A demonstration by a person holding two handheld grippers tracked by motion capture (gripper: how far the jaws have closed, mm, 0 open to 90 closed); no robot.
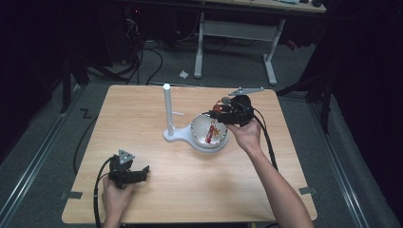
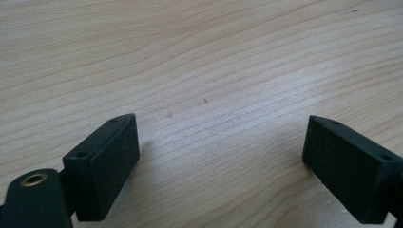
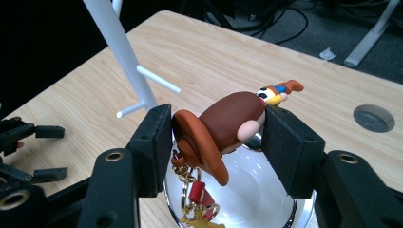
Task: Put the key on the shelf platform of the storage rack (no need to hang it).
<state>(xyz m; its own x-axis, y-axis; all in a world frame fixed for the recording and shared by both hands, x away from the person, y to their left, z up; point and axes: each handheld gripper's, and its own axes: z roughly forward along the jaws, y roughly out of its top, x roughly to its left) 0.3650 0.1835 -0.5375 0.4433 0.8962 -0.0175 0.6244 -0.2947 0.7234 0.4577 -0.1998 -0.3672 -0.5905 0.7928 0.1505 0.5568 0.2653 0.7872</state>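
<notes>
Your right tool (image 3: 216, 130) has its pads clamped on the brown figure keychain (image 3: 223, 128), holding it right above the silver bowl (image 3: 266, 199) by the white peg stand (image 3: 121, 47), while your left tool (image 2: 221, 156) sits wide open and empty over the tabletop (image 2: 199, 61).

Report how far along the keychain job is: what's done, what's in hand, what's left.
Done: the right gripper is shut on the brown figure keychain. In hand: it holds the figure above the bowl, with the ring and red charms dangling over the inside. Left, probably: carrying it to the white stand and hooking the ring on a peg; the pegs look bare. The left gripper is open over the table.
</notes>
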